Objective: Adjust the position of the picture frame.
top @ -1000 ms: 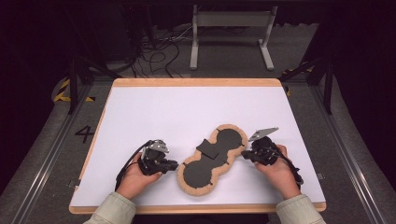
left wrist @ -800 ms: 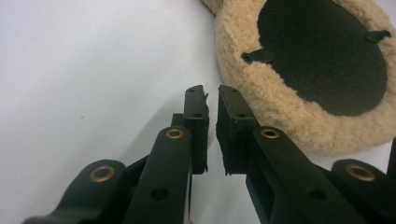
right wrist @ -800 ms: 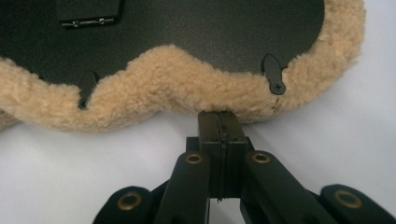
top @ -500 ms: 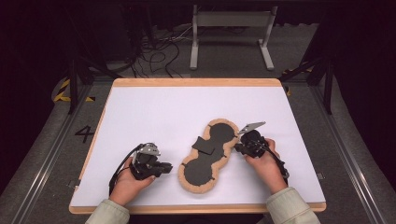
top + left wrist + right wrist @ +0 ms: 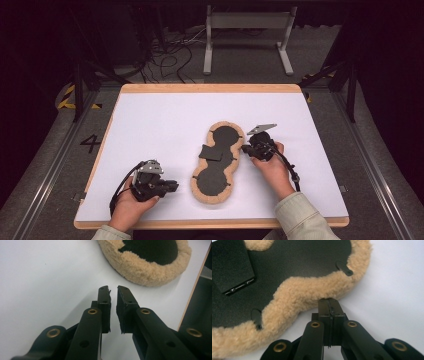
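A peanut-shaped black pad [image 5: 217,175] with a tan fleece rim [image 5: 294,295] lies on the white board [image 5: 150,120], a small black flap [image 5: 211,152] across its narrow waist. My right gripper [image 5: 245,148] is shut, with nothing between its jaws; in the right gripper view its tips [image 5: 329,301] rest against the fleece at the waist. My left gripper [image 5: 175,186] lies low to the left of the pad's near lobe, clear of it. In the left gripper view its jaws [image 5: 113,288] stand a narrow gap apart and empty, pointing at the fleece rim [image 5: 140,267].
The board's wooden front edge [image 5: 210,222] runs just before my hands. Behind the board stand a grey metal frame [image 5: 245,30] and loose cables [image 5: 165,55] on the dark floor. Wide white surface lies bare to the left and back.
My right gripper has slid left against the pad's rim, and the pad has shifted left and turned more upright. My left hand has drawn back to the left and nearer the front edge.
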Demonstrator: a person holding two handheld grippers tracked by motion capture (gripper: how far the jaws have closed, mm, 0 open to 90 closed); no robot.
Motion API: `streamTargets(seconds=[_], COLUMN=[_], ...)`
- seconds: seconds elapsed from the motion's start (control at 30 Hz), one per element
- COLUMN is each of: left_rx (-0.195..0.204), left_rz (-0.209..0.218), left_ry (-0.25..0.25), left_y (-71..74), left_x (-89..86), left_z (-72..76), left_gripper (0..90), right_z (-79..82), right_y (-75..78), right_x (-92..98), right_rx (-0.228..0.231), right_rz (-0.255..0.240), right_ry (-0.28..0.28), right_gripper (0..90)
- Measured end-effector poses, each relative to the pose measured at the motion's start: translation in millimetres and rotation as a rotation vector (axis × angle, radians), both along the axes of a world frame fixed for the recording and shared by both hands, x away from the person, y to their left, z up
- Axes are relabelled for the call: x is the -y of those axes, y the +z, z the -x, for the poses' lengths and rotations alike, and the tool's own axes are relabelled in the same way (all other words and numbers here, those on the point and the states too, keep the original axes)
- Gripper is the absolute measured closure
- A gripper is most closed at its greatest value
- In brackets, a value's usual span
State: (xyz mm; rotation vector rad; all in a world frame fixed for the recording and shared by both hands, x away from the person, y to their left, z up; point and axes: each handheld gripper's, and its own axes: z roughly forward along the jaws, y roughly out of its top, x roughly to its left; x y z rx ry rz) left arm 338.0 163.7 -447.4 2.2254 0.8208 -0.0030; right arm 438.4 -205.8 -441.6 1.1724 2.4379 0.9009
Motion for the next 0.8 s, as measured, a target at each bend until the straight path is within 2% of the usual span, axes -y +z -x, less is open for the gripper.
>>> streamTargets(seconds=[0.1, 0.17, 0.2, 0.27, 0.3, 0.33, 0.4, 0.43, 0.47, 0.63, 0.67, 0.77, 0.8], left_rx=[-0.004, -0.008, 0.027, 0.010, 0.019, 0.003, -0.020, -0.011, -0.020, -0.023, -0.012, -0.033, -0.023], left_rz=[-0.021, -0.057, -0.085, -0.095, -0.095, -0.090, -0.082, -0.105, -0.107, -0.096, -0.103, -0.086, -0.099], left_ry=[0.012, 0.028, 0.013, 0.001, -0.024, -0.029, -0.084, -0.109, -0.130, -0.244, -0.249, -0.296, -0.305], left_y=[-1.0, -2.1, -3.0, -3.5, -3.6, -3.6, -4.0, -3.0, -2.3, -2.7, -2.6, -3.0, -2.4], left_x=[6.8, 13.1, 16.1, 22.5, 27.2, 30.4, 40.0, 45.3, 48.7, 69.4, 74.0, 86.1, 90.1], left_z=[-4.6, -7.9, -11.5, -13.0, -15.6, -15.5, -17.6, -17.5, -18.0, -18.8, -18.5, -20.1, -20.1], left_gripper=[81.5, 77.9, 77.6, 77.6, 77.7, 78.0, 77.6, 81.0, 80.5, 80.3, 80.0, 79.2, 79.2], right_z=[8.3, 15.5, 18.6, 25.3, 28.0, 32.7, 39.1, 41.2, 44.3, 54.1, 55.7, 60.9, 63.0], right_y=[6.9, 12.3, 14.6, 19.3, 20.8, 22.5, 24.1, 24.4, 25.2, 28.7, 29.2, 30.1, 30.6], right_x=[8.0, 16.7, 20.5, 27.5, 30.0, 34.1, 39.1, 41.1, 44.2, 55.4, 57.4, 62.2, 64.1], right_rx=[0.023, 0.032, 0.039, 0.044, 0.058, 0.073, 0.071, 0.071, 0.072, 0.074, 0.076, 0.078, 0.074], right_rz=[0.014, 0.015, 0.015, 0.009, 0.008, -0.001, 0.000, 0.000, -0.001, -0.032, -0.036, -0.032, -0.034], right_ry=[-0.014, -0.027, -0.032, -0.042, -0.045, -0.046, -0.055, -0.057, -0.063, -0.087, -0.084, -0.090, -0.093], right_gripper=[89.2, 88.6, 88.4, 87.9, 87.9, 87.8, 87.2, 87.0, 86.6, 85.0, 85.0, 84.8, 84.8])
